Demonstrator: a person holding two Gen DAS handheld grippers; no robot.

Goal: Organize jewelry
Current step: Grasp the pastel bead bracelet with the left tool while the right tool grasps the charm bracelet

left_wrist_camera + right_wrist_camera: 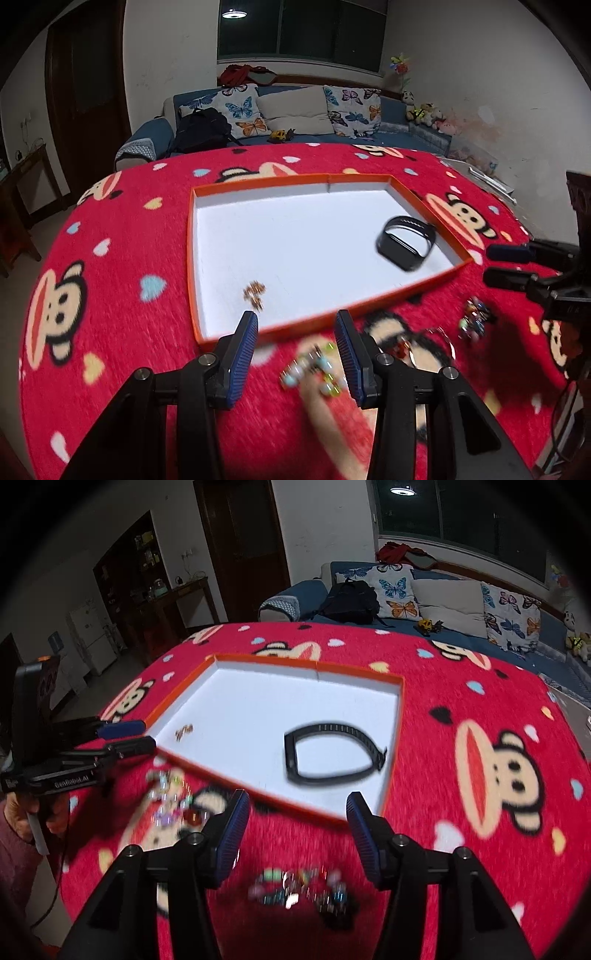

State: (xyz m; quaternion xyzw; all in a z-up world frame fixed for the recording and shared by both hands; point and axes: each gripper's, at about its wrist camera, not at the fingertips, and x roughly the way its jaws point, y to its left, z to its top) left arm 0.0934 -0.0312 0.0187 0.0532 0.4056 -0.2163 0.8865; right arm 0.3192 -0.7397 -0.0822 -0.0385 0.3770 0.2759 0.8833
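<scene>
An orange-rimmed tray (258,181) with a white floor lies on the red monkey-print cloth; it also shows in the right wrist view (354,674). In it lie a black wristband (405,242) (332,753) and a small gold-brown piece (254,293) (184,732). My left gripper (297,356) is open above a pale beaded bracelet (314,371) in front of the tray. My right gripper (295,840) is open above a dark multicoloured beaded bracelet (299,890). That bracelet (474,319) lies right of a thin ring-shaped piece (428,347).
A blue sofa (288,122) with butterfly cushions and a black backpack (201,131) stands behind the table. A dark door (240,542) and shelves are at the far left. The right gripper (506,266) shows at the right edge of the left wrist view.
</scene>
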